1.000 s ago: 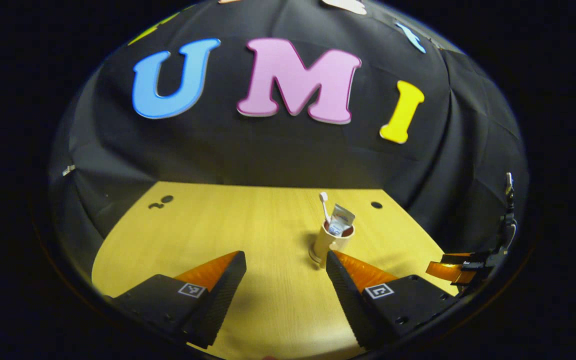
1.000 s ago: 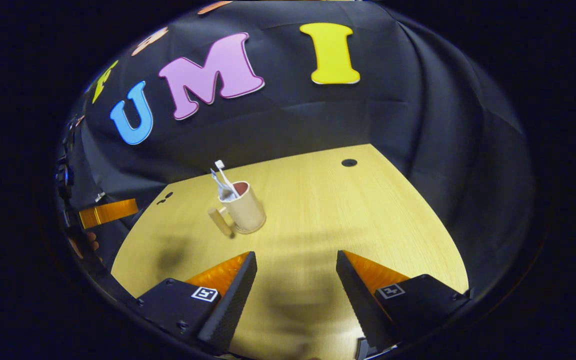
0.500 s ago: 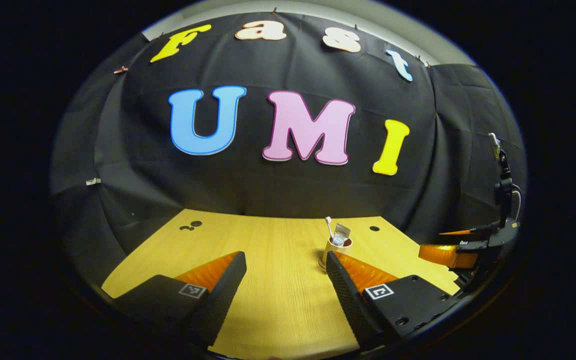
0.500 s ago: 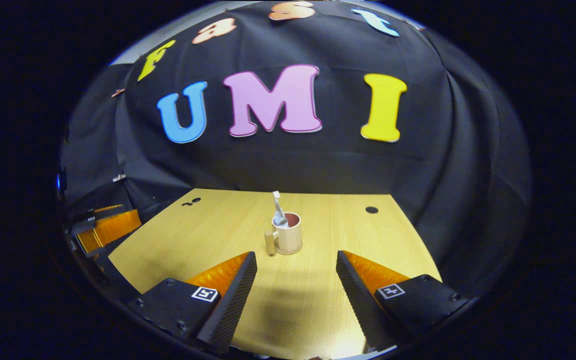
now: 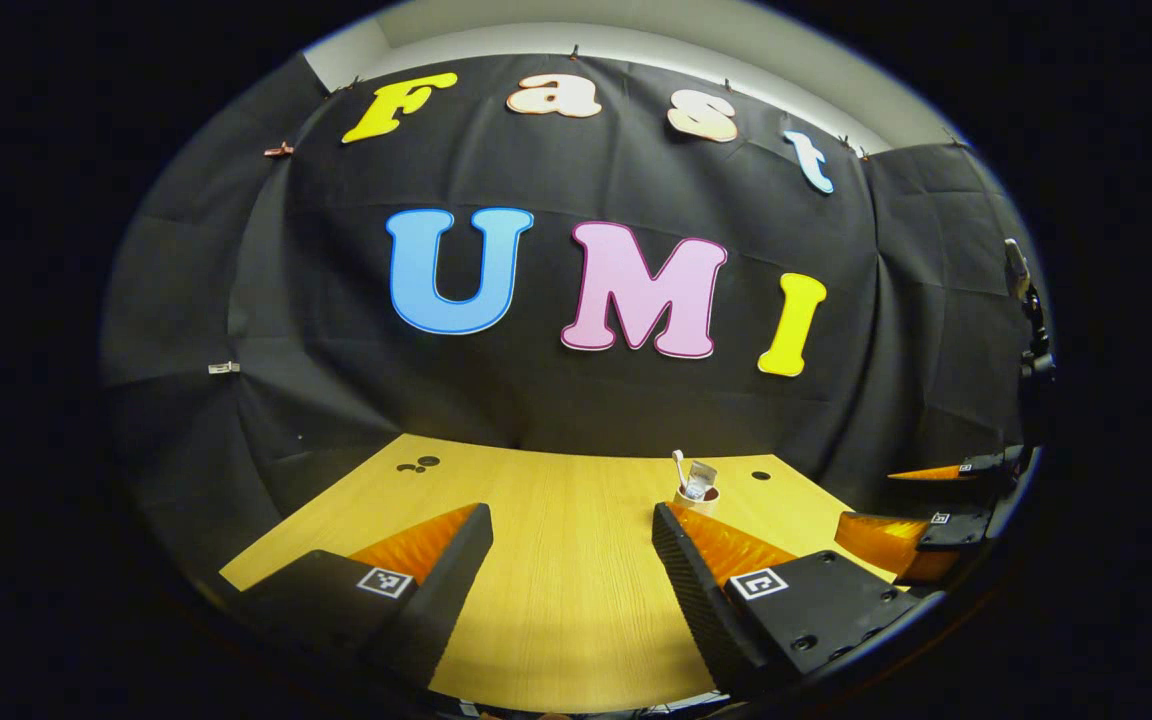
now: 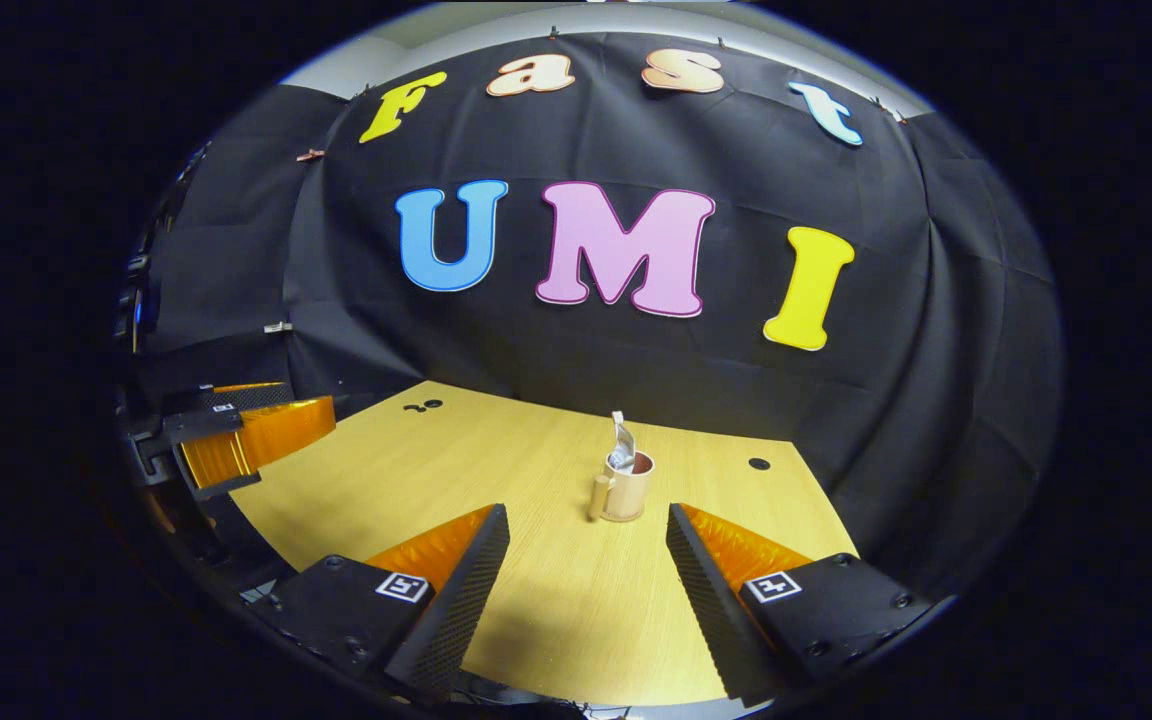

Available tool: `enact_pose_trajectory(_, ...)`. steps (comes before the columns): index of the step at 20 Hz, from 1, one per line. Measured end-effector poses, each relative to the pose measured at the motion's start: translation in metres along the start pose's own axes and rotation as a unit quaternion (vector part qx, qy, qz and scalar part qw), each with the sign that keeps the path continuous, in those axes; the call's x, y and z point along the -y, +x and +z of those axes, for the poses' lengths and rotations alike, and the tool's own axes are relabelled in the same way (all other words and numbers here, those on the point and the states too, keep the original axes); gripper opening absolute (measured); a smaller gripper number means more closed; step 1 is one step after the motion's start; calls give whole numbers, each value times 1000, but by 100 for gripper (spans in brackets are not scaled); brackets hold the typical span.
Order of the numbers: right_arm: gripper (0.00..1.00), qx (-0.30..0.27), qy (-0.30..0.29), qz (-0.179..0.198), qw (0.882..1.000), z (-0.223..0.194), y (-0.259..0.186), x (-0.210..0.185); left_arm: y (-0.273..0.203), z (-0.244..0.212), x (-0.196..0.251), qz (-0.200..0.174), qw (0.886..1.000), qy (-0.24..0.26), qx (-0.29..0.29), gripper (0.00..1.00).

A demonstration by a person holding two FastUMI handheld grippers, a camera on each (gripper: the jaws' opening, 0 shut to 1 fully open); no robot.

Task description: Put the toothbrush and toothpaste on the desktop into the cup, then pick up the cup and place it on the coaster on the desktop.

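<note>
A beige cup (image 6: pixel 626 492) with a side handle stands upright on the wooden desktop (image 6: pixel 536 600), far ahead of my right gripper (image 6: pixel 586 520), which is open and holds nothing. A toothpaste tube (image 6: pixel 622 448) sticks up out of the cup. In the left gripper view the cup (image 5: pixel 696 498) is small and far off, just past my right-hand finger, with a white toothbrush (image 5: pixel 677 466) and the toothpaste (image 5: pixel 703 478) standing in it. My left gripper (image 5: pixel 568 522) is open and empty. I cannot make out a coaster apart from the cup's base.
The right gripper (image 5: pixel 921 525) appears at the right edge of the left gripper view, and the left gripper (image 6: pixel 256 435) at the left edge of the right gripper view. Small dark holes (image 6: pixel 759 464) (image 6: pixel 426 405) mark the desktop's far corners. Black cloth walls close the back and sides.
Both grippers have drawn back from the cup and tilted up, so the cup looks smaller and farther off. The cup has stayed put with its contents; both grippers stay open.
</note>
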State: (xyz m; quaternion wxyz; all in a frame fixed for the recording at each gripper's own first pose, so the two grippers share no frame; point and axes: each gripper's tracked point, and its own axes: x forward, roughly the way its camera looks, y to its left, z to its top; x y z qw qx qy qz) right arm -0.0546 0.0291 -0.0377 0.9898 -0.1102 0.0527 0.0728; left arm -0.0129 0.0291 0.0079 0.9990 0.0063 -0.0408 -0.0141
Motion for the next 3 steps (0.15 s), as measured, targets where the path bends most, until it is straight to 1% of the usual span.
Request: enact_pose_trajectory(3,97,0,-22,8,1000,-6,-8,-19,-11,-3,-2,-9,1000,9,-5,99)
